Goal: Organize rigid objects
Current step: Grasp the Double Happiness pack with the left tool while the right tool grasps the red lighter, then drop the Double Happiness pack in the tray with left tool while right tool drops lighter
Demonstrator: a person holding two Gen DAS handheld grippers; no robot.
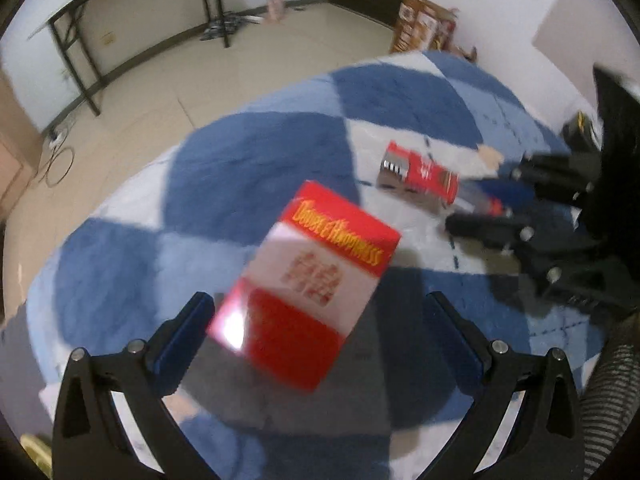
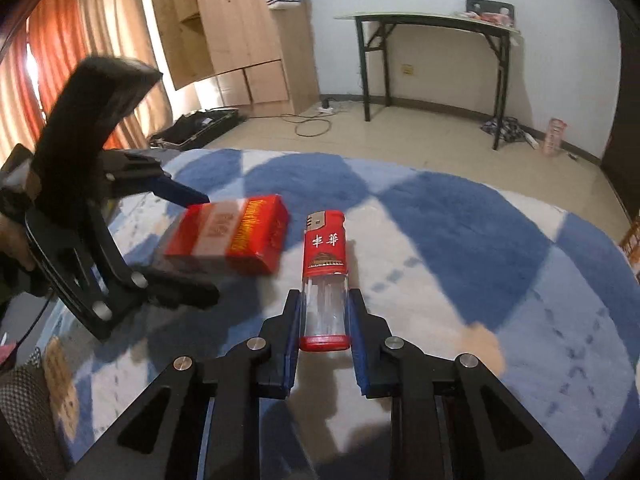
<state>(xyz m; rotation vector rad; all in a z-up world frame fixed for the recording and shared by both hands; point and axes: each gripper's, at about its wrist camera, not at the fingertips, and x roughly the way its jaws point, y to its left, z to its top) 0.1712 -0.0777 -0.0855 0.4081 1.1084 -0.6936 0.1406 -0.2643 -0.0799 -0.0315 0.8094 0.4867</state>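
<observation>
A red and white cigarette pack (image 1: 306, 284) lies on the blue and white checked blanket (image 1: 248, 168). My left gripper (image 1: 320, 304) is open, its fingers on either side of the pack, apart from it. The right wrist view shows the pack (image 2: 230, 234) between the left gripper's fingers (image 2: 182, 194). My right gripper (image 2: 325, 298) is shut on a large red lighter (image 2: 325, 276) with a clear body, held just above the blanket. The lighter (image 1: 418, 174) and the right gripper (image 1: 480, 208) also show at the right in the left wrist view.
The blanket (image 2: 460, 220) covers a bed. Beyond it is a tiled floor with a black folding table (image 2: 432, 24), a wooden cabinet (image 2: 240, 36), an open black case (image 2: 196, 130) and cardboard boxes (image 1: 424, 24).
</observation>
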